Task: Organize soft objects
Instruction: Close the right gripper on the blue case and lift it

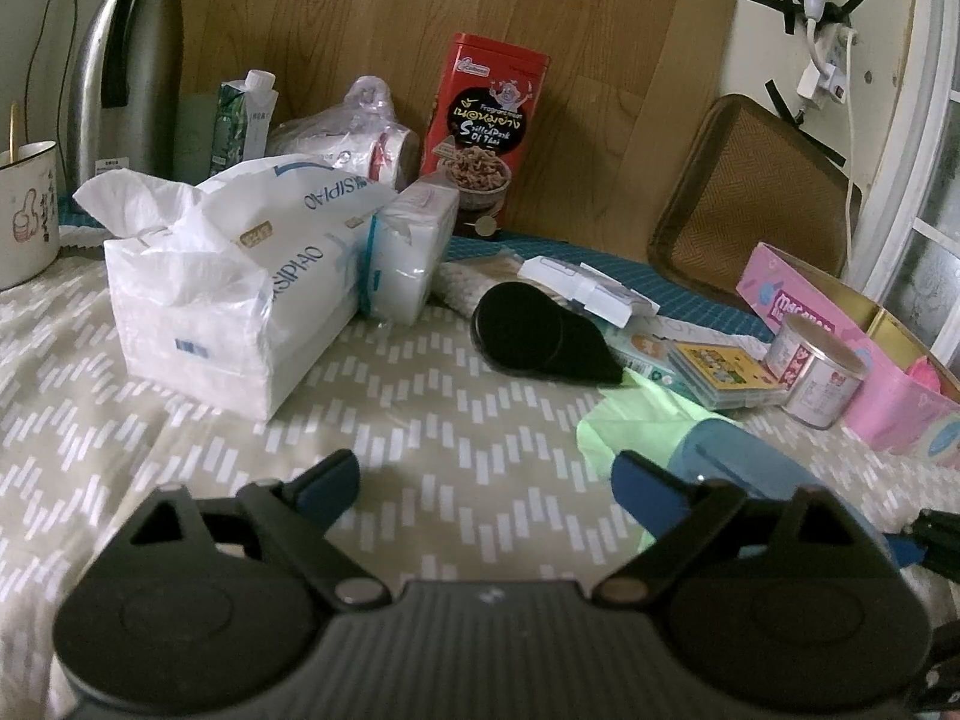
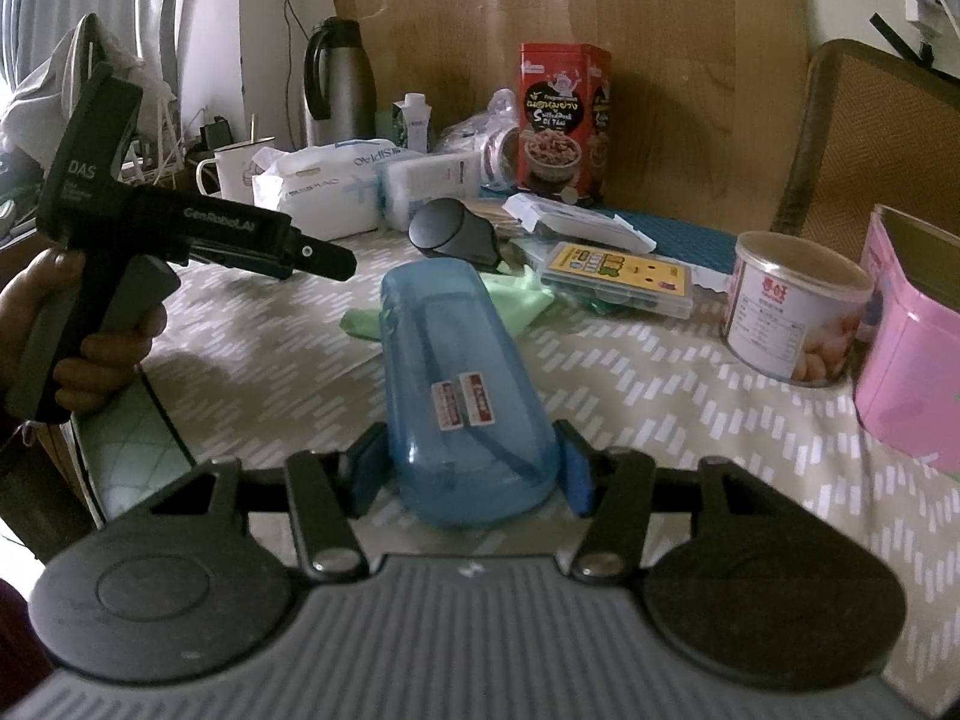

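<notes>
A blue translucent plastic case (image 2: 462,384) lies on the patterned tablecloth, and my right gripper (image 2: 471,471) is shut on its near end; it also shows in the left wrist view (image 1: 738,456). A light green cloth (image 2: 516,300) lies under its far end, also seen in the left wrist view (image 1: 636,420). A white tissue pack (image 1: 240,294) with a tissue sticking out sits at the left. My left gripper (image 1: 489,489) is open and empty above the cloth, seen from outside in the right wrist view (image 2: 324,261).
A black round pouch (image 1: 540,336), a yellow card box (image 2: 618,276), a white can (image 2: 792,312), a pink tin (image 2: 912,354), a red snack tin (image 1: 480,126), a thermos (image 1: 132,60), a mug (image 1: 24,210) and a wicker chair back (image 1: 750,192) crowd the table's far side.
</notes>
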Motion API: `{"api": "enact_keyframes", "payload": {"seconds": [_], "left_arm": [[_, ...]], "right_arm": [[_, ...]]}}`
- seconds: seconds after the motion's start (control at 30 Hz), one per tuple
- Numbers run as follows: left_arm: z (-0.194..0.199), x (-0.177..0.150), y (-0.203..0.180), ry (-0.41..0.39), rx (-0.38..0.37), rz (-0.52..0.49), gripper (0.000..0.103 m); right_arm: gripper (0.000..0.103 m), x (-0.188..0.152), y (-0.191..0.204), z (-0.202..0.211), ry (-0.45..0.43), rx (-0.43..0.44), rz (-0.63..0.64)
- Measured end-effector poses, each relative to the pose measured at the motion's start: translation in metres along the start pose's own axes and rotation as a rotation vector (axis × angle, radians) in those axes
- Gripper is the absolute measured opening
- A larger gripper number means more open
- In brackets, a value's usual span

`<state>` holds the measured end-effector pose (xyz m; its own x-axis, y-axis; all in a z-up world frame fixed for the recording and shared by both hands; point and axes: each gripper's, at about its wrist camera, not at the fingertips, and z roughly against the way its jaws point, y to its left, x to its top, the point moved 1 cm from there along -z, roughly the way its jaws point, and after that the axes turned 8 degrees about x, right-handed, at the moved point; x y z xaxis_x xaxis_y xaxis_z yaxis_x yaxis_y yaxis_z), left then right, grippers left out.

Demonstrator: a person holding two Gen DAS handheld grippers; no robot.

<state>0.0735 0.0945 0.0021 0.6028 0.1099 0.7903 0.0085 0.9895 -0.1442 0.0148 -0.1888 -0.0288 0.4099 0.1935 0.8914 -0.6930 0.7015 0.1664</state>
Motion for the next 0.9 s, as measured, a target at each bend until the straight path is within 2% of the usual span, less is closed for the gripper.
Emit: {"api": "enact_keyframes", "payload": {"seconds": [0.9], "left_arm": [[0.0002,-0.0006,0.0001,-0.001,-0.007,0.008,0.096]], "right_arm": [[0.060,-0.0005,-0.0003,0.0001,0.002,0.002,0.002]]}}
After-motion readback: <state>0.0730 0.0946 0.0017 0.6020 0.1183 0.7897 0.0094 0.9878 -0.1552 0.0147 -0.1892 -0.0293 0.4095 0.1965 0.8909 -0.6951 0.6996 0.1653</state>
